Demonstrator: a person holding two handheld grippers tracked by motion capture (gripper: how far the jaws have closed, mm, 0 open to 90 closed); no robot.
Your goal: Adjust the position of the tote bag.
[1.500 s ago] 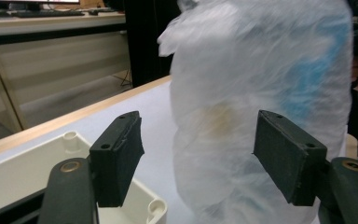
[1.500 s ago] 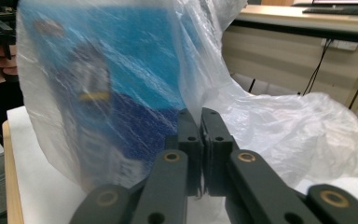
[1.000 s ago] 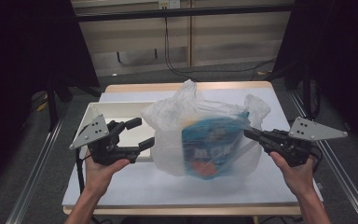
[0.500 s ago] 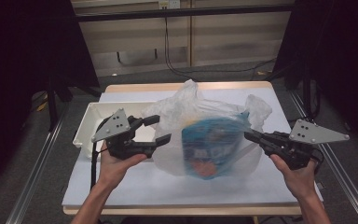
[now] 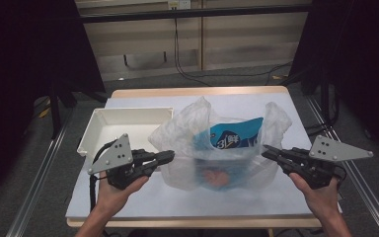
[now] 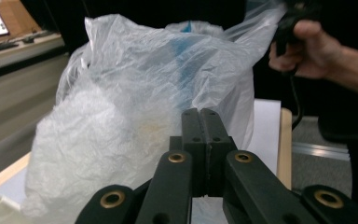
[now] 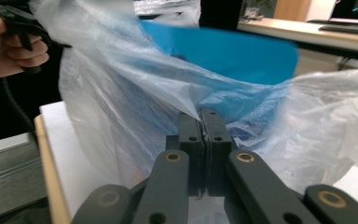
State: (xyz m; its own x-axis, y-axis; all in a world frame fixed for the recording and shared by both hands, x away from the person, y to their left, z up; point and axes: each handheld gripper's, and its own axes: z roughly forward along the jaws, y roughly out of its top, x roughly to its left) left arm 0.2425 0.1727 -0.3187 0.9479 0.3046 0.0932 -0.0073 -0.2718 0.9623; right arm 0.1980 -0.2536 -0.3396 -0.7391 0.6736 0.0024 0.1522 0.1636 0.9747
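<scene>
A clear plastic bag (image 5: pixel 187 131) stands in the middle of the table, with a blue package (image 5: pixel 237 136) and something orange (image 5: pixel 212 178) inside it. My left gripper (image 5: pixel 170 155) is at the bag's left side, jaws pressed together against the film. In the left gripper view the gripper (image 6: pixel 200 112) is closed and the crinkled bag (image 6: pixel 135 93) rises just beyond its tips. My right gripper (image 5: pixel 265 149) is at the bag's right edge. In the right gripper view its tips (image 7: pixel 200 114) pinch a fold of the bag (image 7: pixel 121 93) below the blue package (image 7: pixel 223 51).
An empty white tray (image 5: pixel 98 133) lies at the left, just behind my left gripper. A white sheet (image 5: pixel 177 202) covers the wooden table, with a bare strip along the front. Metal rails run down both sides of the table.
My left gripper was open a second ago. It moved right to the bag's side and shut there. The bag has spread wider and the blue package stands more upright. The right gripper barely moved.
</scene>
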